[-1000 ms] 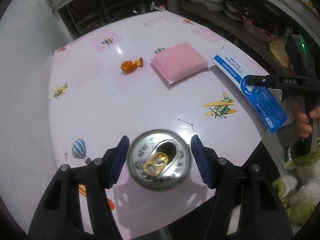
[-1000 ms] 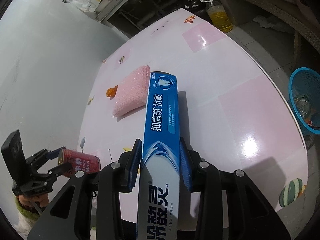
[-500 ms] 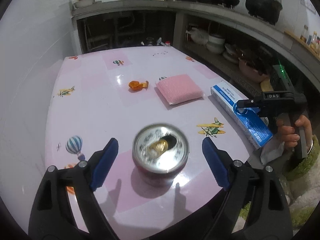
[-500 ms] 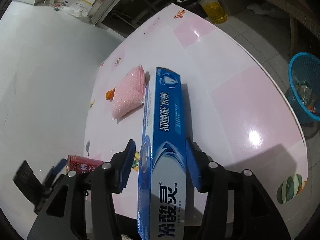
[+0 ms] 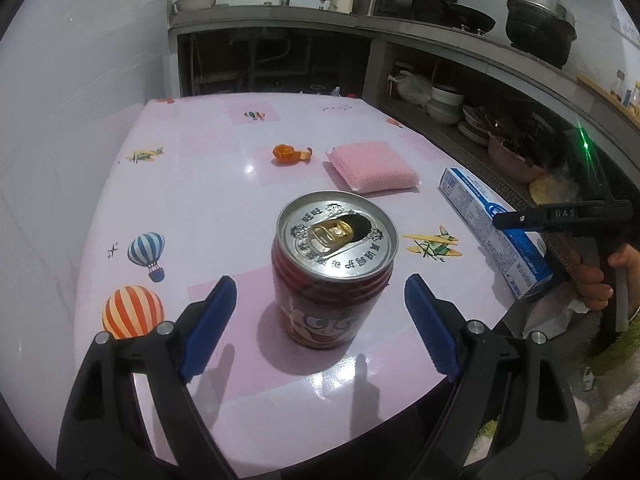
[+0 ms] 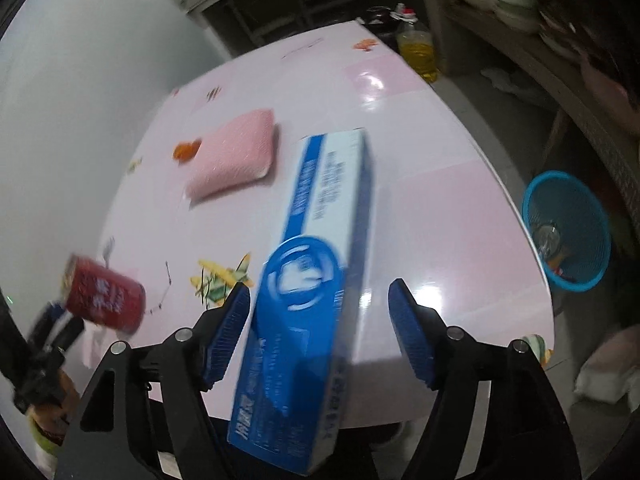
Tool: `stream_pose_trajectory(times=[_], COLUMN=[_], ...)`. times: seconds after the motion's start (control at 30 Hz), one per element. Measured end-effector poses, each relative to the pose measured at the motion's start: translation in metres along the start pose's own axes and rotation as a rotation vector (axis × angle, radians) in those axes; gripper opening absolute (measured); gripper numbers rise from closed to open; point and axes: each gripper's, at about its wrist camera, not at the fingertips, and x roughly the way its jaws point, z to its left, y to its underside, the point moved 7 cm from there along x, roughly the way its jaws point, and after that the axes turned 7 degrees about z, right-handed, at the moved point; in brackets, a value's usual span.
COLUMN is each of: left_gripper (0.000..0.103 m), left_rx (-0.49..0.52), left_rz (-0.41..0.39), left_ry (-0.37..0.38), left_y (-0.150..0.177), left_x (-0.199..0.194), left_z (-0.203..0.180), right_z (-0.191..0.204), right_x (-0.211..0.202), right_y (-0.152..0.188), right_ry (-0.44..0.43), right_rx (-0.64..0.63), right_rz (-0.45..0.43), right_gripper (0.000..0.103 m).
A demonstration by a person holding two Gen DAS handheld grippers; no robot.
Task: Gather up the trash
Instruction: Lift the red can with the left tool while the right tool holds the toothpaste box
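Standing free now, the can (image 5: pixel 334 270); toothpaste box (image 6: pixel 316 280) seemingly released too.

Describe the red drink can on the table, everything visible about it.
The red can stands upright on the pink table near its front edge. It looks like metal: a red printed body with ribbed rings under a silver lid, whose gold pull tab is bent over an open mouth hole. It sits between the open fingers of the left claw, whose blue pads stand clear of it. Only the table touches it.

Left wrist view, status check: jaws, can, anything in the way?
Left gripper open around upright can, pads clear. Right gripper jaws just opened, toothpaste box between them. Nothing blocking.
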Motion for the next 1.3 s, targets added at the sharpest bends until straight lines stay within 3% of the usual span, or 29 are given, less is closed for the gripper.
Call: stream_pose_trajectory(times=[0.3,0.43,0.57,0.7,0.87,1.03,1.3], left_gripper=[0.082,0.082,0.082,0.082,0.071,0.062,0.062], left_rx=[0.015,0.028,0.015,-0.027,-0.049,-0.075,-0.077], left_rz=[0.004,0.036,0.054,0.09,0.125,0.141,0.143], left_ry=[-0.066,-0.112,-0.145,-0.149,-0.16,-0.159,-0.16], left_y=[0.001,-0.001,-0.005,-0.006,-0.006,-0.007,-0.008], left_x=[0.012,0.023,0.031,0.04,0.048,0.052,0.053], left_z=[-0.008,-0.012,-0.012,-0.009,-0.009,-0.007,-0.006], right_z=[0.018,0.016,0.015,0.013,0.011,0.01,0.011], right_x=[0.013,0.014,0.015,0.014,0.012,0.009,0.012], right_y=[0.005,0.006,0.004,0.003,0.008,0.011,0.007], right_ry=[0.142,0.146,0.17,0.168,0.167,0.161,0.165], right_rx=[-0.077,-0.07,-0.057,-0.046,-0.046,-0.037,-0.035], right_rz=[0.005,0.002,-0.013,-0.024,-0.029,-0.022,-0.014], right_gripper=[0.07,0.07,0.057,0.054,0.05,0.049,0.051])
